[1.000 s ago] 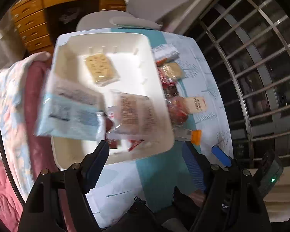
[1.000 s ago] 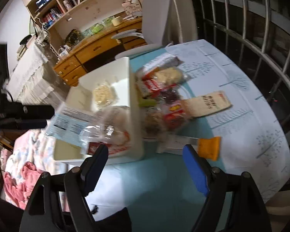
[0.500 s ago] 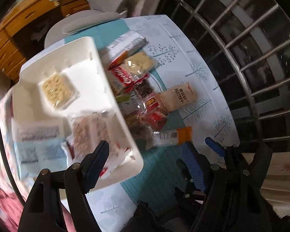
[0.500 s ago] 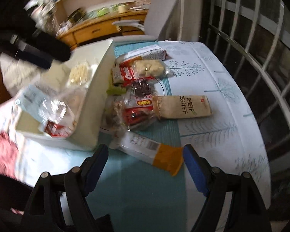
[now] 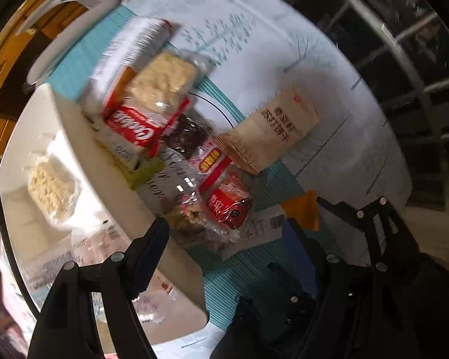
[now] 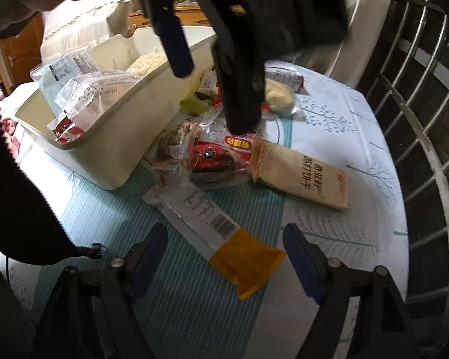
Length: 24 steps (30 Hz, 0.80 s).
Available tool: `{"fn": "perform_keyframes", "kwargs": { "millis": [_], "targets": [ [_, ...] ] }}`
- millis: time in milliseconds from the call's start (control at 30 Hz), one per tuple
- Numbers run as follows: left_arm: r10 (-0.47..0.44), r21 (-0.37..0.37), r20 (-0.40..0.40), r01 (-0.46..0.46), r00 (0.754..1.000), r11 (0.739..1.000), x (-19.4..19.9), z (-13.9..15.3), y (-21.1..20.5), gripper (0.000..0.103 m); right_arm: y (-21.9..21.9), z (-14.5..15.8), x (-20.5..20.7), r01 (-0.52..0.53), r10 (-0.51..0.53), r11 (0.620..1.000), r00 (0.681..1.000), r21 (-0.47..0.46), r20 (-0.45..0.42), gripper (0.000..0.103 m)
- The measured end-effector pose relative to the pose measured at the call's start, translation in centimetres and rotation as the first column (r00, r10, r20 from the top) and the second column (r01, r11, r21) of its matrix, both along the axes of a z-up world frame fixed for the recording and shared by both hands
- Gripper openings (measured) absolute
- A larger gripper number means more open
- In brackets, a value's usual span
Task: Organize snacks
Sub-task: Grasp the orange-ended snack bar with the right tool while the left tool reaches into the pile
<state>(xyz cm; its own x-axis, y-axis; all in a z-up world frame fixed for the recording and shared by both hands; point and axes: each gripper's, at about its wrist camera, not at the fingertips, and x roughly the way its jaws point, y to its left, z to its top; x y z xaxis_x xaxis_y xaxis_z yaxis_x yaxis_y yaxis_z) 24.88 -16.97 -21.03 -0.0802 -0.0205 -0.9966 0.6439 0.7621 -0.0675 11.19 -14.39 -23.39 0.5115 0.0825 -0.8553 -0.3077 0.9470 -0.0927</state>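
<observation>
left claw (image 5: 221, 233) spread, empty, over snack pile (image 5: 212, 185) at frame centre. right claw (image 6: 224, 239) spread over long packet (image 6: 212, 230): pinch mid-length, lift flat into bin (image 6: 110, 137).

Left view motion-blurred, worst beyond the bin (image 5: 83, 137); right view sharp. Indoor light, glare on wrappers, dark fisheye edges.

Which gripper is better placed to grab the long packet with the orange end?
Right. The right gripper is open with the orange-ended packet lying between its fingers; the left gripper hangs over the snack pile.
</observation>
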Motion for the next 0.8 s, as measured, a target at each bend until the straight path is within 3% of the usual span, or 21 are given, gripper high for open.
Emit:
{"fn": "perform_keyframes", "kwargs": {
  "millis": [100, 267, 400, 600, 800],
  "targets": [
    [-0.042, 0.047, -0.026, 0.043, 0.999, 0.998, -0.1, -1.5, -1.8, 0.077, -0.2, -0.5, 0.3, -0.019, 0.020, 1.000, 1.000, 0.022, -0.010, 0.079],
    [-0.084, 0.114, -0.070, 0.092, 0.994, 0.989, -0.1, -3.7, -4.1, 0.077, -0.9, -1.4, 1.1, -0.018, 0.021, 0.997, 0.999, 0.069, -0.050, 0.060],
    [-0.091, 0.178, -0.094, 0.107, 0.991, 0.978, 0.0, -5.4, -5.0, 0.076, -1.4, -1.8, 1.2, -0.018, 0.023, 0.996, 0.998, 0.087, -0.063, 0.059],
    [-0.088, 0.291, -0.108, 0.116, 0.990, 0.950, -0.1, -7.7, -5.5, 0.060, -1.7, -2.2, 1.3, -0.041, 0.050, 0.993, 0.996, 0.109, -0.076, 0.057],
    [-0.075, 0.292, -0.123, 0.108, 0.990, 0.950, 0.5, -8.6, -6.8, 0.046, -1.7, -2.3, 1.1, -0.045, 0.055, 0.993, 0.995, 0.112, -0.084, 0.054]
  ]
}}
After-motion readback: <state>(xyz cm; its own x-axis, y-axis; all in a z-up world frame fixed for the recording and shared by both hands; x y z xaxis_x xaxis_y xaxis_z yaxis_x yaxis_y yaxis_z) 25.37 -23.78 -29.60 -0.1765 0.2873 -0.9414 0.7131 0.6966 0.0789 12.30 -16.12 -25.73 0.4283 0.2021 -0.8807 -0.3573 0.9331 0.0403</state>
